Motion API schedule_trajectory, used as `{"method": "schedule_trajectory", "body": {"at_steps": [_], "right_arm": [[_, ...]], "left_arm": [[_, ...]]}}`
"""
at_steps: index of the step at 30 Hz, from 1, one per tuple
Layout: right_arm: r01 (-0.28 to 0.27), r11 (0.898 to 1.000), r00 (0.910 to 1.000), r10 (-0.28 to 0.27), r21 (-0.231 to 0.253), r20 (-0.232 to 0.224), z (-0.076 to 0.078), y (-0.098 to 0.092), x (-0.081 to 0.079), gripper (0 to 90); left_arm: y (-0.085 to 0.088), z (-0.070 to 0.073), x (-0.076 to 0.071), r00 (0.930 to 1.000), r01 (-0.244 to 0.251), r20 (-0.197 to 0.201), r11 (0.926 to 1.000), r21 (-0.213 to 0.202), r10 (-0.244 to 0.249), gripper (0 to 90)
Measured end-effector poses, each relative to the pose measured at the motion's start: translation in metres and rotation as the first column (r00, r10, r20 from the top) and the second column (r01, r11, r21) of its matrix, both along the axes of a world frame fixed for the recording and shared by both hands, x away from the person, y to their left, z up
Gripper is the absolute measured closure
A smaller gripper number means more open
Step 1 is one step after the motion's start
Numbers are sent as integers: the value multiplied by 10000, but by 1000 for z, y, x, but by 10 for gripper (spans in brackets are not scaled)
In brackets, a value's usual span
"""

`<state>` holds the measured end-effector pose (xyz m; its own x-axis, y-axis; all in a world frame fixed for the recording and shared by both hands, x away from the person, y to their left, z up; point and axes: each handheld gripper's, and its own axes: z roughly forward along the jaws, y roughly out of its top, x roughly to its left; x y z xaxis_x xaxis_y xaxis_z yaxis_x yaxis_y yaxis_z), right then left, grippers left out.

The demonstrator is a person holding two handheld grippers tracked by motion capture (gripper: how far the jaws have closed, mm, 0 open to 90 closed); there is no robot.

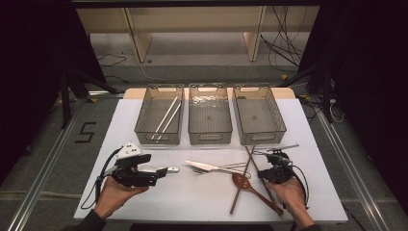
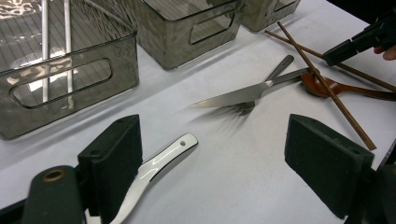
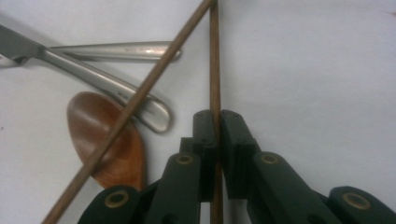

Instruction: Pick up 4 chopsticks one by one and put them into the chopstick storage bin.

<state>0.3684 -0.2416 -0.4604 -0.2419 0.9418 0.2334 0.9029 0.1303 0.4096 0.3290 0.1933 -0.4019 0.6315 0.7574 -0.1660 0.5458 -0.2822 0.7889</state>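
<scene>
1. Jaws of the right gripper (image 3: 215, 122) are pinched fully together on a thin brown wooden chopstick (image 3: 215, 56), gripped partway along its length — a firm hold as far as I can judge.
2. Left gripper (image 2: 212, 163) stands wide open with nothing between its pads; a flat steel utensil handle (image 2: 161, 161) lies on the white table (image 2: 243, 186) just inside its left jaw.
3. From the right jaws the chopstick runs straight ahead, long axis in line with the gripper, far tip meeting the second brown wooden chopstick (image 3: 140, 98), which slants across the reddish wooden spoon (image 3: 100, 135).
4. To lift well, I'd rise straight up and keep the stick level, so it doesn't swivel between the pads or drag the crossing chopstick — then check it clears the steel knife (image 3: 79, 74).
</scene>
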Motion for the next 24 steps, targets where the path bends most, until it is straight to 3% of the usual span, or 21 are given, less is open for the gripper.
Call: {"method": "schedule_trajectory", "body": {"at_steps": [4, 15, 20, 24], "right_arm": [[-55, 9993, 10000, 56, -373, 19, 1, -7, -2, 857], [239, 9975, 9995, -225, -665, 223, 8, -24, -8, 857], [361, 9961, 9978, -314, -806, 588, 15, -26, -11, 857], [-57, 9972, 9944, 135, -745, 1044, 24, -18, -12, 857]], "left_arm": [[0, 0, 0, 10000, -5, 1, 10000, 9, 5, 185], [2, 0, 1, 10000, -9, 24, 10000, 24, 9, 185], [2, 0, 1, 10000, 4, 16, 10000, 25, -4, 185], [2, -2, 3, 9998, 87, -170, 10000, 29, -87, 184]]}}
